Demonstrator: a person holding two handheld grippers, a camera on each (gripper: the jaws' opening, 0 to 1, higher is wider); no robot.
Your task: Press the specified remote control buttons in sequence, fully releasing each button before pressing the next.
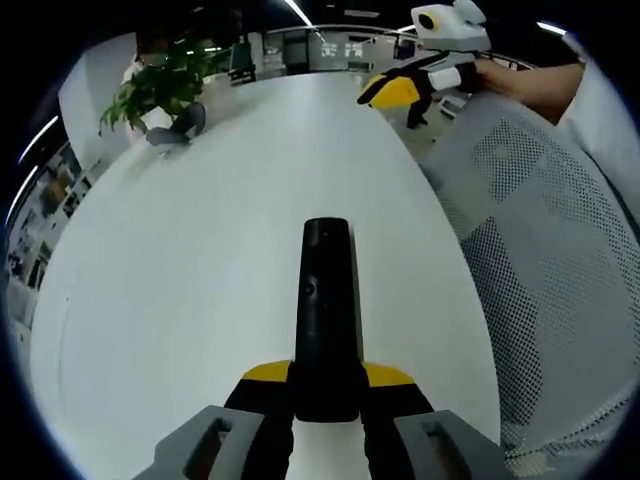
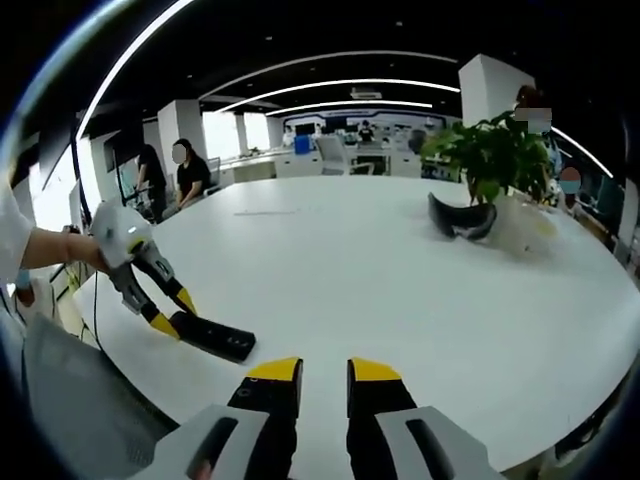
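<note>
Near counter edge: the remote control (image 1: 325,315) is held above the white counter (image 1: 180,300), its far end pointing toward the counter's middle
Left gripper (image 1: 327,395): its fingers (image 1: 262,385) pinch the near end of the remote from both sides; seen from the right gripper view, this gripper (image 2: 178,318) holds the remote (image 2: 215,337) low over the counter's (image 2: 420,300) near-left edge
Right gripper (image 2: 323,385): its fingers (image 2: 275,385) stand a little apart with a narrow gap and nothing between them; it hangs over the near edge, well apart from the remote; in the left gripper view it (image 1: 390,92) sits at the far right edge
Buttons: a small round mark shows on the remote's upper face; which button it is I cannot tell
Other things: a potted plant (image 2: 495,150) and a dark curved object (image 2: 462,220) stand toward the far right edge; a mesh chair back (image 1: 560,260) is beside the counter
Progress: as I judge it, no press is under way; the remote is steadied, the pressing gripper has yet to reach it, so the sequence seems to remain ahead
</note>
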